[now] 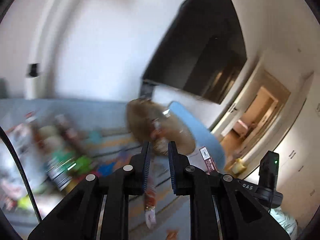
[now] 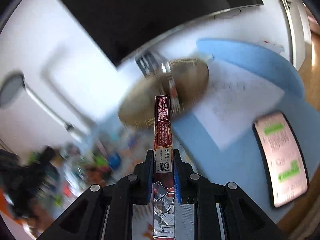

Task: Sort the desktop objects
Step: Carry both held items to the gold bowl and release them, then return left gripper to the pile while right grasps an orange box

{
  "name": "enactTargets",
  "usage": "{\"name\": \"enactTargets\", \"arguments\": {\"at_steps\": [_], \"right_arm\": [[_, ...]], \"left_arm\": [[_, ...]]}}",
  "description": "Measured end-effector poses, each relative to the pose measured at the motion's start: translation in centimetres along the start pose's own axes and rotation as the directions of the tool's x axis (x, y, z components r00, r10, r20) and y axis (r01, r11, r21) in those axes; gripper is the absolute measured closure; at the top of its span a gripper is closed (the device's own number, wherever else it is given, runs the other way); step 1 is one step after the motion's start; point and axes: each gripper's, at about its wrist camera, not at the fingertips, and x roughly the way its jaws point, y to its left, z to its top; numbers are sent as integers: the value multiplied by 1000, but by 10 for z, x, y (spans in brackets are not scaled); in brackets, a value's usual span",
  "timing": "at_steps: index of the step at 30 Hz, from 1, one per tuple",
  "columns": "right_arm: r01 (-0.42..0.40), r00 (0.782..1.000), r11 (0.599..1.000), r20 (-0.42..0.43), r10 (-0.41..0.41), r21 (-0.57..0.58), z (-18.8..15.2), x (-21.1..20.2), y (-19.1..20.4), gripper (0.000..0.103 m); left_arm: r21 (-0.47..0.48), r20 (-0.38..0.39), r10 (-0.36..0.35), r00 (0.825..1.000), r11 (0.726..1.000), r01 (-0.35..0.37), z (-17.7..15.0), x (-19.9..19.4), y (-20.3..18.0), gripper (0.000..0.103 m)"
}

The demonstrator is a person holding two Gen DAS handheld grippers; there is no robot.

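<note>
The right gripper point(image 2: 163, 165) is clenched on a long, narrow packet point(image 2: 163, 132), its blue-padded jaws pressing both flat sides near the white label and printed code square. The packet points forward, its dark red printed end reaching over the near rim of a round woven basket point(image 2: 192, 80) that sits on the blue worktop point(image 2: 250, 64). Another packet point(image 2: 173, 92), badly blurred, lies inside the basket. A phone point(image 2: 284, 158) with a lit pink screen rests near the worktop's right edge.

From the left wrist, the left gripper point(image 1: 159, 154) hangs above the patterned worktop point(image 1: 112, 112) with its jaws apart; a red and white packet point(image 1: 150, 200) shows in the gap between them, but whether it is touched or merely lies below cannot be told through the motion blur. Ahead sits the basket point(image 1: 140, 120), holding a blurred packet point(image 1: 159, 134). To the left a smeared heap of colourful items point(image 1: 60, 150) covers the worktop. A dark screen point(image 1: 200, 50) hangs on the white wall behind.
</note>
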Motion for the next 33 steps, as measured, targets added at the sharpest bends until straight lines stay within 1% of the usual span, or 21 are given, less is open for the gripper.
{"name": "enactTargets", "arguments": {"at_steps": [1, 4, 6, 8, 11, 13, 15, 16, 17, 18, 19, 20, 22, 25, 28, 29, 31, 33], "right_arm": [[-9, 999, 1000, 33, 9, 6, 14, -1, 0, 86], [-40, 997, 999, 74, 39, 22, 40, 5, 1, 86], [-59, 994, 998, 92, 57, 26, 57, 12, 1, 86], [-53, 993, 999, 106, 52, 11, 71, 22, 6, 86], [-43, 995, 999, 95, 43, -3, 87, 40, 10, 86], [-46, 996, 999, 81, 46, -4, 96, 55, 12, 86], [-37, 995, 999, 88, 36, 2, 103, 69, 13, 86], [-42, 994, 999, 99, 42, -4, 107, 76, 14, 85], [-75, 991, 997, 109, 76, -17, 112, 85, 13, 70], [-90, 990, 996, 111, 91, -14, 115, 93, 9, 56], [-110, 989, 994, 98, 110, -2, 118, 100, 4, 40], [-119, 990, 993, 84, 117, 22, 120, 105, -3, 40], [-130, 990, 991, 57, 128, 36, 117, 103, -10, 40], [-156, 987, 987, 54, 154, 39, 101, 85, -16, 40], [-176, 984, 983, 32, 177, -51, 72, 57, -7, 40], [-177, 983, 980, 28, 180, -93, 57, 45, -4, 38], [-166, 986, 977, 1, 168, -135, 33, 37, 0, 35], [-121, 992, 979, -59, 112, -164, 7, 41, 4, 35]], "left_arm": [[1, 1, -12, 1000, 1000, 12, 6, 12, -5, 89], [12, -7, -42, 999, 999, 42, 17, 43, -19, 89], [18, -11, -48, 999, 999, 48, 18, 55, -23, 89], [13, 0, -43, 999, 999, 43, 19, 63, -22, 89], [-42, 10, -55, 998, 998, 56, 22, 77, -12, 89], [-73, 11, -49, 999, 996, 50, 23, 85, -4, 89], [-97, 10, -37, 999, 995, 38, 24, 90, 4, 88], [-107, 8, -38, 999, 994, 38, 25, 91, 8, 84], [-120, 4, -50, 999, 992, 50, 25, 91, 12, 79], [-146, -1, -80, 997, 986, 79, 24, 89, 18, 73], [-174, -8, -101, 995, 980, 98, 24, 87, 24, 73], [-202, -22, -113, 993, 974, 106, 23, 85, 31, 73], [-226, -43, -115, 992, 969, 103, 21, 78, 40, 73], [-240, -24, -81, 996, 968, 73, 15, 56, 51, 73], [-257, -10, -63, 998, 965, 59, 7, 35, 59, 73], [-256, -7, -50, 999, 966, 46, 2, 27, 61, 73], [-258, -1, -10, 1000, 966, 10, -10, 7, 68, 73], [-276, 7, 26, 1000, 961, -23, -20, -11, 79, 73]]}}
